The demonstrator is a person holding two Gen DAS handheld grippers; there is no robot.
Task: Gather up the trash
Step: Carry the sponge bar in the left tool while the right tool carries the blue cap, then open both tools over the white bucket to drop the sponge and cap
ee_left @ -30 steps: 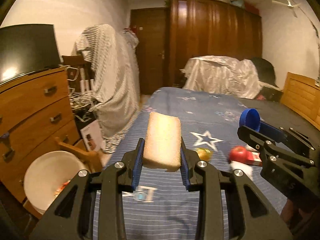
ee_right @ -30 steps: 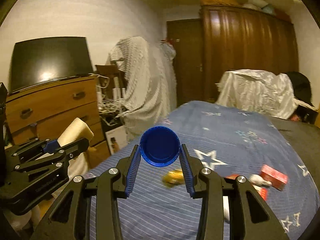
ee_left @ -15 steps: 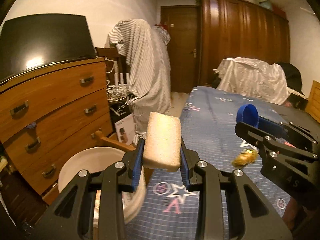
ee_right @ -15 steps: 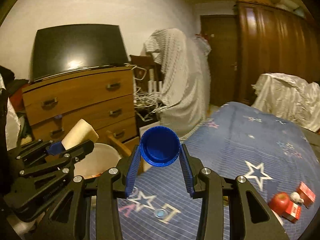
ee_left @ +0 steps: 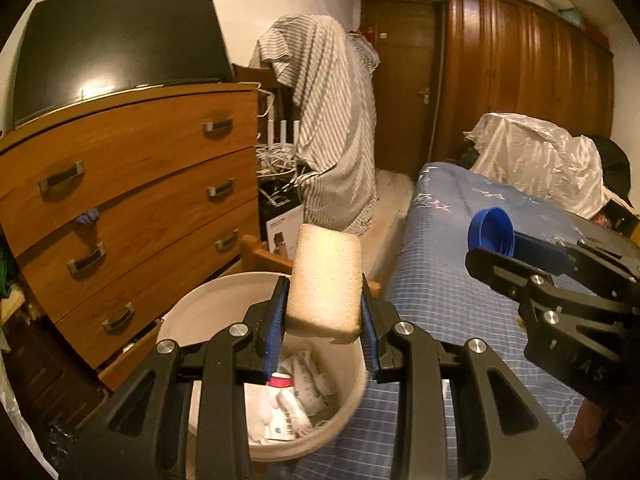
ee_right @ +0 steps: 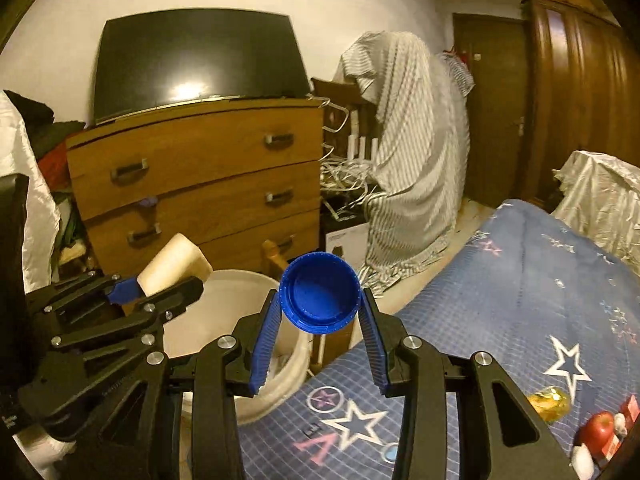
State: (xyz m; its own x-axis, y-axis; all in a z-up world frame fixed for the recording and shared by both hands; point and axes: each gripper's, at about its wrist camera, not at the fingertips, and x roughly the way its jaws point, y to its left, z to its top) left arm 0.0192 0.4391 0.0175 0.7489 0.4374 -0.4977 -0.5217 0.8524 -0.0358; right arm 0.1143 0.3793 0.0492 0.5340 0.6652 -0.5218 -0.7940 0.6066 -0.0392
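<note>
A round white plastic bucket (ee_left: 192,316) beside the bed holds crumpled white paper wrappers and a red-and-white packet (ee_left: 296,400), its open mouth directly below the left gripper (ee_left: 324,312). That gripper's blue pads pinch a pale, rectangular foam sponge (ee_left: 325,282) by its two long sides, the sponge standing upright above the bucket's rim. To its right, the right gripper (ee_right: 320,312) clamps a round blue plastic cap (ee_right: 319,298), hollow side facing the camera, over the bucket's near edge and the corner of the blue star-patterned bedspread (ee_right: 520,300). Only the left wrist view looks into the bucket; the right wrist view alone shows litter on the bedspread to the gripper's right: a yellow crumpled wrapper (ee_right: 549,399), a red apple-like ball (ee_right: 599,429) and a red carton.
</note>
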